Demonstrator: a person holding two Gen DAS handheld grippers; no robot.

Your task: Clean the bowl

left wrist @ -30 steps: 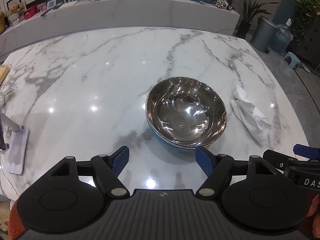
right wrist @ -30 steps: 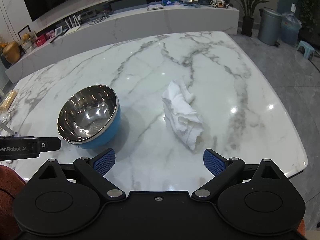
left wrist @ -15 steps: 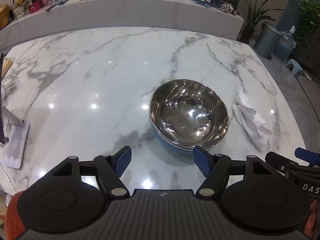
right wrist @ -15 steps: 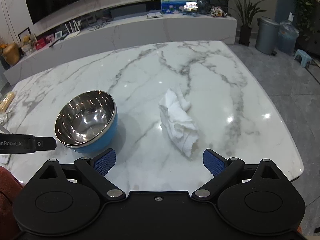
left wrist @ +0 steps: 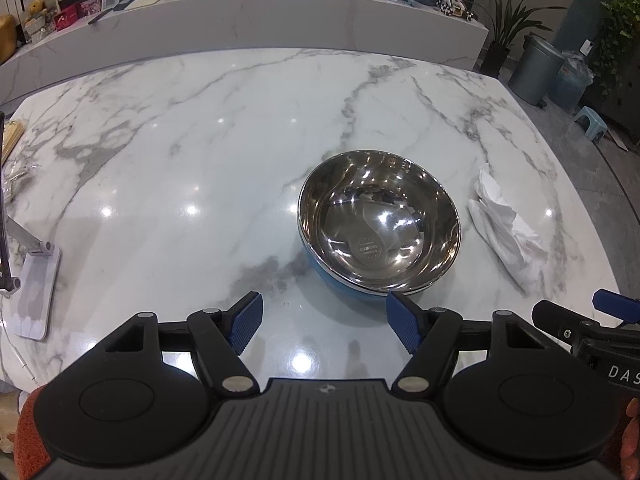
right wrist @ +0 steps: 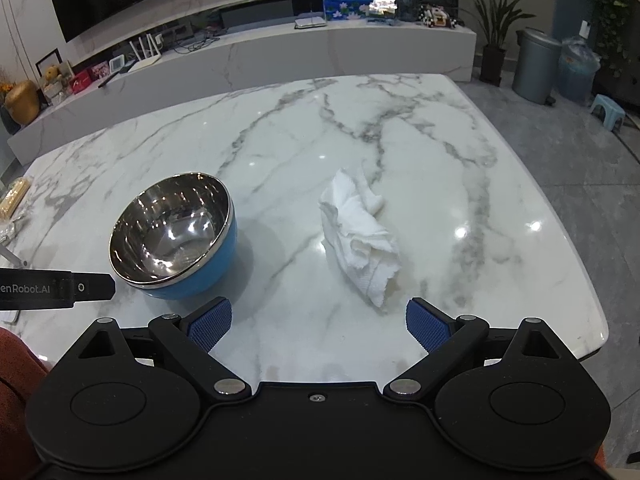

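Note:
A steel bowl (left wrist: 378, 226) with a blue outside stands upright on the marble table (left wrist: 200, 152); it also shows in the right wrist view (right wrist: 172, 228). A crumpled white cloth (left wrist: 504, 228) lies to its right, apart from it, and shows in the right wrist view (right wrist: 360, 240). My left gripper (left wrist: 325, 322) is open and empty, just short of the bowl's near rim. My right gripper (right wrist: 318, 324) is open and empty, just short of the cloth's near end.
A white phone stand (left wrist: 34, 292) sits at the table's left edge. A packet of sticks (right wrist: 14, 196) lies at the far left. The table's right edge (right wrist: 568, 248) drops to a grey floor with bins (right wrist: 536, 66) and a stool (right wrist: 606, 110).
Both grippers have pulled back and risen slightly, so the bowl and cloth look a little farther off. Bowl and cloth have not moved. Jaws stay open.

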